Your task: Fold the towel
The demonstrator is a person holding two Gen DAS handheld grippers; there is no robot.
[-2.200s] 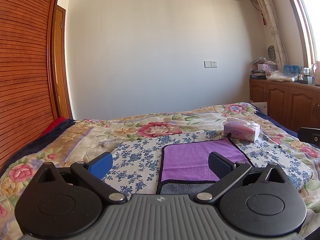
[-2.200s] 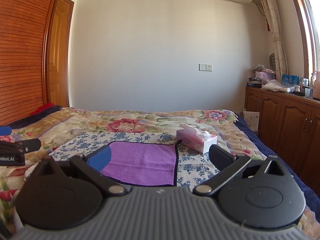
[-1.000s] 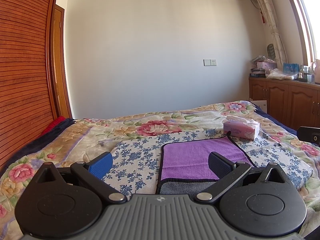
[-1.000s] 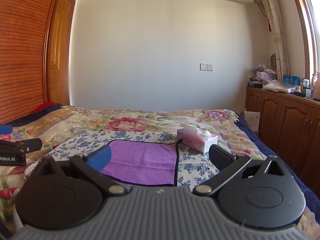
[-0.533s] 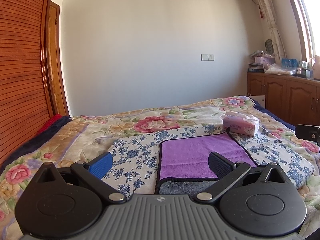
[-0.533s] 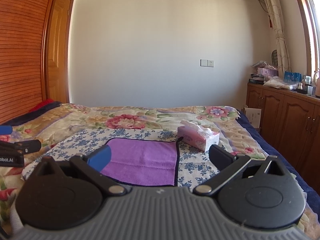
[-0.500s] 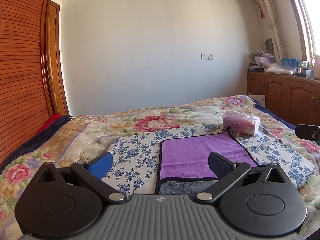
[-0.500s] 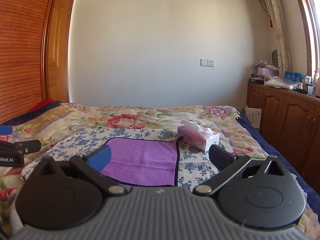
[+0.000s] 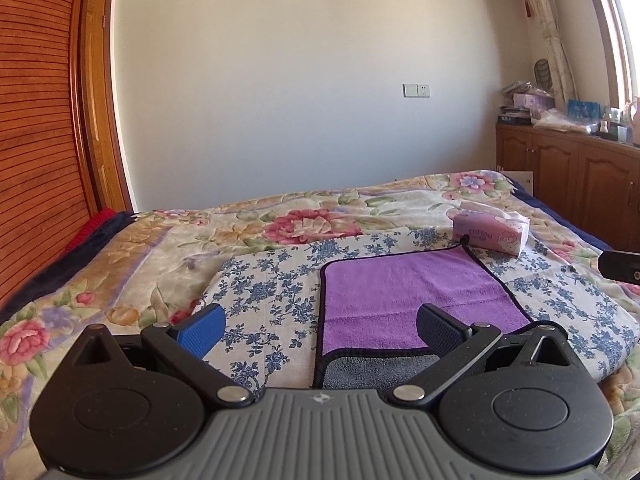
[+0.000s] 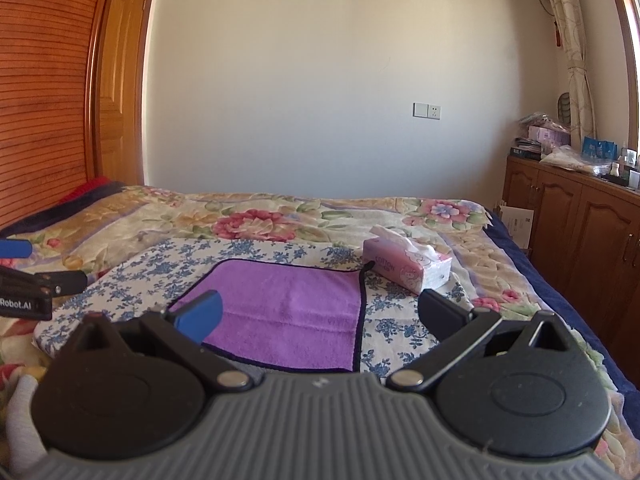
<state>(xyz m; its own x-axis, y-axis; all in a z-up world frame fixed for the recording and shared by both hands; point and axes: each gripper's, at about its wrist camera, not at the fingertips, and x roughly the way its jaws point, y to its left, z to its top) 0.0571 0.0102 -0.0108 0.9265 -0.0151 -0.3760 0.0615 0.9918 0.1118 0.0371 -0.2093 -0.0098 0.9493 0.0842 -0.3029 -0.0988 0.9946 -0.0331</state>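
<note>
Lay flat on the blue-flowered cloth (image 9: 272, 292) over the floral bedspread (image 9: 248, 232): the purple towel (image 9: 404, 296), dark-edged, its near edge turned to show a grey underside, the pink tissue box (image 9: 490, 234) just beside its far right corner. Hovered above the near end of the bed, both released with jaws spread wide and gripping nothing: the left gripper (image 9: 320, 328) over the towel's near left part, the right gripper (image 10: 320, 316) over its near right part. Showed at the left edge of the right wrist view, the other tool's blue finger (image 10: 14, 248).
</note>
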